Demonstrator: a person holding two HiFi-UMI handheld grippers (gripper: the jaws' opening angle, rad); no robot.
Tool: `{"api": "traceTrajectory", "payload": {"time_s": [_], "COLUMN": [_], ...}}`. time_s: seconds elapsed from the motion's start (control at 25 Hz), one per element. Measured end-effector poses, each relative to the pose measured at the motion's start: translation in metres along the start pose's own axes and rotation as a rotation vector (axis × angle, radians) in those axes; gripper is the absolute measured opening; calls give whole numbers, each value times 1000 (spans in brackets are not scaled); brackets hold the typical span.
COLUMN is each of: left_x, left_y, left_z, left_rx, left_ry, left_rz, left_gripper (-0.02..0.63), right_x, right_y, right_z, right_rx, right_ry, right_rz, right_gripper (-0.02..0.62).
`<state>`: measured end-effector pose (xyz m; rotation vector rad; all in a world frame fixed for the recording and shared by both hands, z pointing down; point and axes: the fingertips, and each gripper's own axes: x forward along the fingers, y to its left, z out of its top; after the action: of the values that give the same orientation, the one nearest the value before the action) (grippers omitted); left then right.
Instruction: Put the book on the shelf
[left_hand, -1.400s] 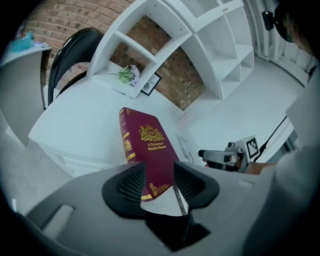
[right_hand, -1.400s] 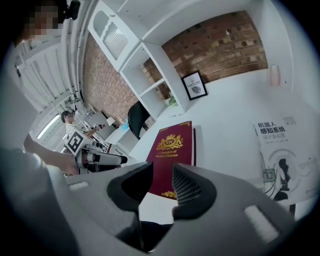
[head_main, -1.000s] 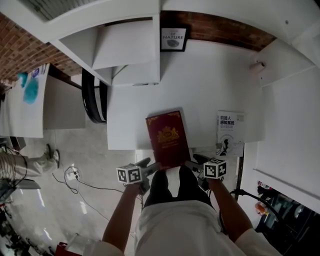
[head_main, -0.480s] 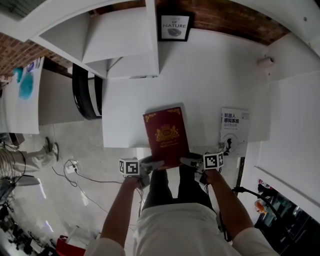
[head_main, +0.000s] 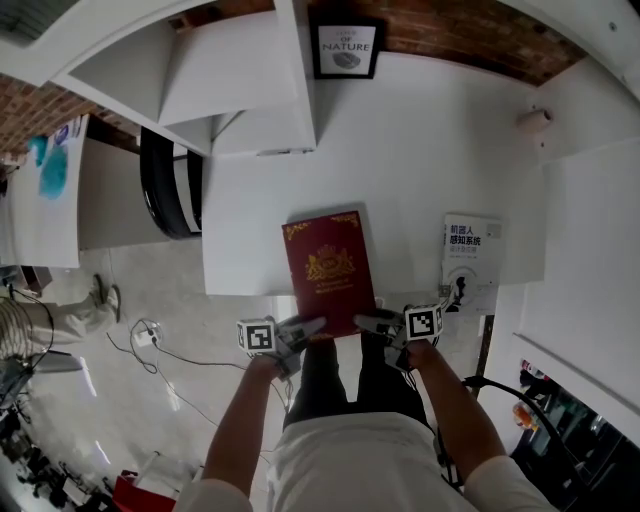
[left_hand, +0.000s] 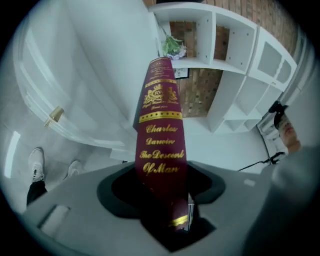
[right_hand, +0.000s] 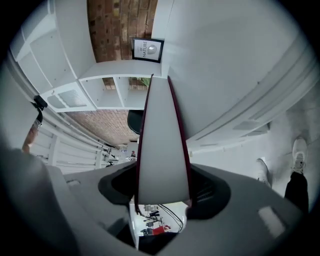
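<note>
Book (head_main: 330, 272) pinched at its near end, left gripper (head_main: 304, 327) on the spine side and right gripper (head_main: 372, 321) on the page side, jaws just closed onto it. Looks ready to lift toward the shelf (head_main: 240, 90). Lies flat on the white table (head_main: 420, 170), overhanging the near edge, second book (head_main: 468, 255) beside, brick wall (head_main: 450, 40) beyond.

light bright, even | white surfaces (left_hand: 100, 75) beyond fingers (left_hand: 75, 210) washed out | fisheye bending, dark corners | dark-red gilt-lettered hardcover book (left_hand: 161, 150) between fingers sharp
</note>
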<state>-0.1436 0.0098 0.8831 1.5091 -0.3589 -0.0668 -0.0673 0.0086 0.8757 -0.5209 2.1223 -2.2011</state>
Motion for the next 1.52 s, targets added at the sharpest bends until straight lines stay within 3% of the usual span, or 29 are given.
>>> {"api": "traceTrajectory", "payload": {"time_s": [0.28,0.56,0.96,1.24,1.52], "left_x": [-3,-7,-1,14,19], "left_y": [-45,-118,-219,-312,-405], "left_z": [5,10,1,26,73], "left_rx": [92,176,183,249,346], "left_ry": [-26,-18,-14,-10,22], "left_rz": [-22,-45,-56,-91,-111], "left_gripper": [264,264,264,261,261], "right_x": [-12,-30,-77,-113,-129], "right_y": [40,107,202,281,368], "right_z": [6,15,21,56,106], "right_rx": [-78,-138,-183,-238,-310], "right_ry": [-12,-39,-122,-200,-258], "right_rz": [39,67,93,99,118], "right_gripper": [268,268,264,261,261]}}
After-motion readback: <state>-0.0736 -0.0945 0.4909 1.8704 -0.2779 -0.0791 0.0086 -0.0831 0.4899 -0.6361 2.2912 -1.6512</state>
